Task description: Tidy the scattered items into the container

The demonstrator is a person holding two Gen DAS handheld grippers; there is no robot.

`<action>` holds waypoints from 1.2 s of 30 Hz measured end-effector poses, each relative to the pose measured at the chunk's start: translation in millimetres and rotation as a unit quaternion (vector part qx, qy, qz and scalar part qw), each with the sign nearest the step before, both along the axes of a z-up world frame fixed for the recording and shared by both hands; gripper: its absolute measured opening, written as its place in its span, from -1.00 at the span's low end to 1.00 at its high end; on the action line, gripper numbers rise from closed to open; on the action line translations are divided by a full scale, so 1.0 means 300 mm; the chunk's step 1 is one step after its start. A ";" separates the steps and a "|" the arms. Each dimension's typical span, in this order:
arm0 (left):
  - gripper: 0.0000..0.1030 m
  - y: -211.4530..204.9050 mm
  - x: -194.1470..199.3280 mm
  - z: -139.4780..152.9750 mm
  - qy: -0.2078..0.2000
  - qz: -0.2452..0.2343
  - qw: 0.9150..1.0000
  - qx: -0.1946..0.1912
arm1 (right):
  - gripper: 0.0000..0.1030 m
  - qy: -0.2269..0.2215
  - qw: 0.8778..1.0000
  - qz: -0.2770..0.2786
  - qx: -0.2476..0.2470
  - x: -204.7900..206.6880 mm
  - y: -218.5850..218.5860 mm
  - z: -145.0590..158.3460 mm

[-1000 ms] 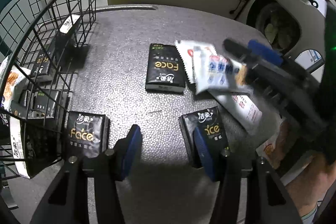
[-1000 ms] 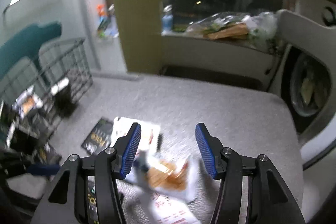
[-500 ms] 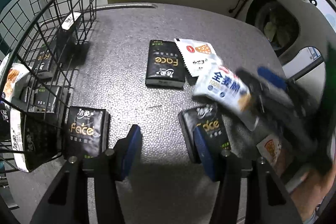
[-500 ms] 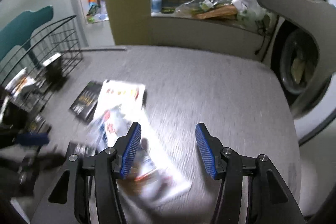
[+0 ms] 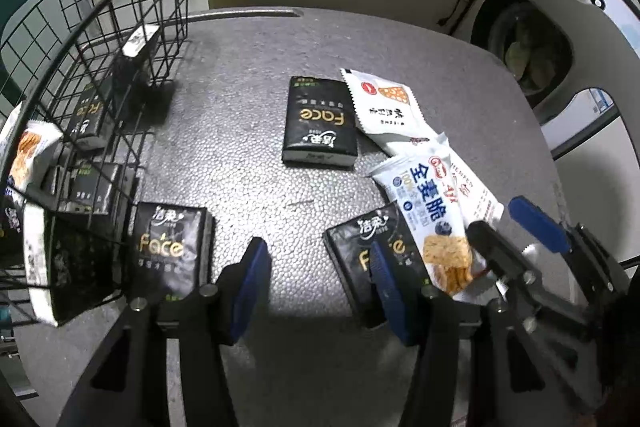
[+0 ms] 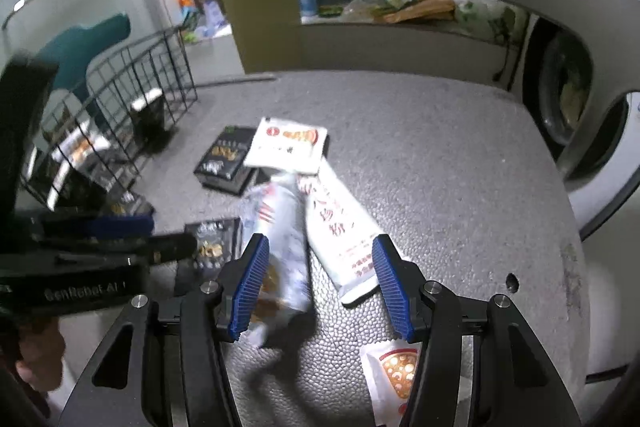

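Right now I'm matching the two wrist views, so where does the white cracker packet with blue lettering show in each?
Left wrist view: the cracker packet lies right of centre, its lower end across a black tissue pack.
Right wrist view: the same packet, blurred, is low at centre, by the left blue finger.
Shared landmark: the wire basket, at left in both.

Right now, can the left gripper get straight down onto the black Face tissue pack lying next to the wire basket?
Probably yes. The left gripper stands open and empty, and the tissue pack lies flat just beside its left finger, top bare. The wire basket sits close on the pack's far side, so the outer finger has little room.
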State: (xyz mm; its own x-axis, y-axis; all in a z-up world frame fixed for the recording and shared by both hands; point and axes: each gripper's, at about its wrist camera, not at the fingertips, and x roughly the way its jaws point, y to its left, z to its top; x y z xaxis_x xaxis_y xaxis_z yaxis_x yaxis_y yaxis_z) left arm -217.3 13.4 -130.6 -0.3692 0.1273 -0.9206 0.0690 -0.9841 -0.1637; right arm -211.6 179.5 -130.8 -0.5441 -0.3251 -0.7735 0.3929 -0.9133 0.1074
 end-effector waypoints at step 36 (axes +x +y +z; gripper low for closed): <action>0.16 -0.091 0.064 0.031 0.005 0.013 1.000 0.012 | 0.04 -0.005 0.994 0.072 0.085 0.021 -0.200 -0.107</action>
State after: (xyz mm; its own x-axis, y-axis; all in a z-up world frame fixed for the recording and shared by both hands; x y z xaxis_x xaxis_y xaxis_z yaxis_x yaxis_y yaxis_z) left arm -198.0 -14.0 -121.2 -0.3822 0.1390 -0.9135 0.0926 -0.9779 -0.1875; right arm -205.3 119.4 -162.9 -0.4936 -0.2623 -0.8292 0.5197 -0.8534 -0.0394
